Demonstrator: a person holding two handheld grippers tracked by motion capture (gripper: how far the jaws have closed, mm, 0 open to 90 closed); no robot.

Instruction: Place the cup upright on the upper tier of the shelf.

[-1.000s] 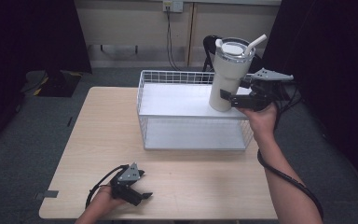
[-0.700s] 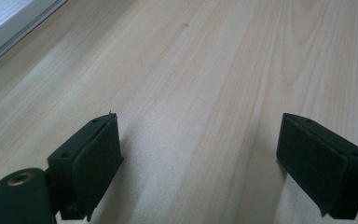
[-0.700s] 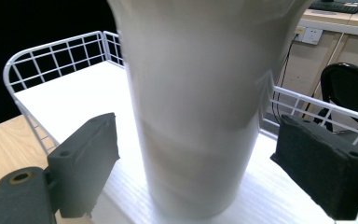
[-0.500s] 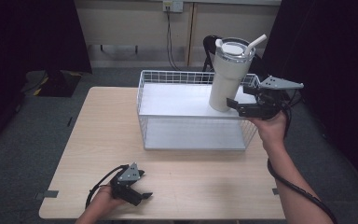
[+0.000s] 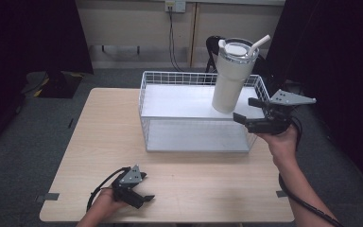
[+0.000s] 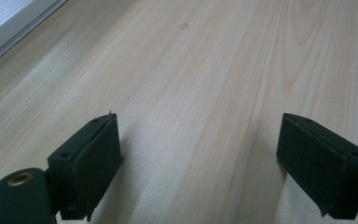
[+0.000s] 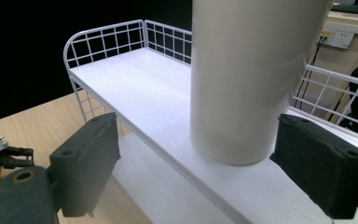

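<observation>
The left gripper (image 5: 139, 194) lies low on the wooden table (image 5: 99, 137), near its front edge, held by the person's left hand (image 5: 105, 204), with its cable looping back toward the hand. In the left gripper view its two black padded jaws stand wide apart with only bare wood grain between them, and the white edge of the rack shows far off at the upper left of that view. Well away to the right and beyond it stands the white wire rack (image 5: 144, 101), a two-level shelf with a low mesh rail around its upper board. On the right end of that upper board stands the tumbler (image 5: 230, 78), a tall cream-white cup that narrows toward its base, upright, with a lid and a pale straw slanting out of the top. The right gripper (image 5: 248, 110) hangs just off the rack's right end, level with the tumbler's base, raised in the person's right hand (image 5: 278, 138), with the forearm reaching up from the bottom edge. Its jaws are open wide and apart from the cup. In the right gripper view the tumbler (image 7: 247, 79) stands just ahead of the two pads, centred between them, with neither pad touching it.
</observation>
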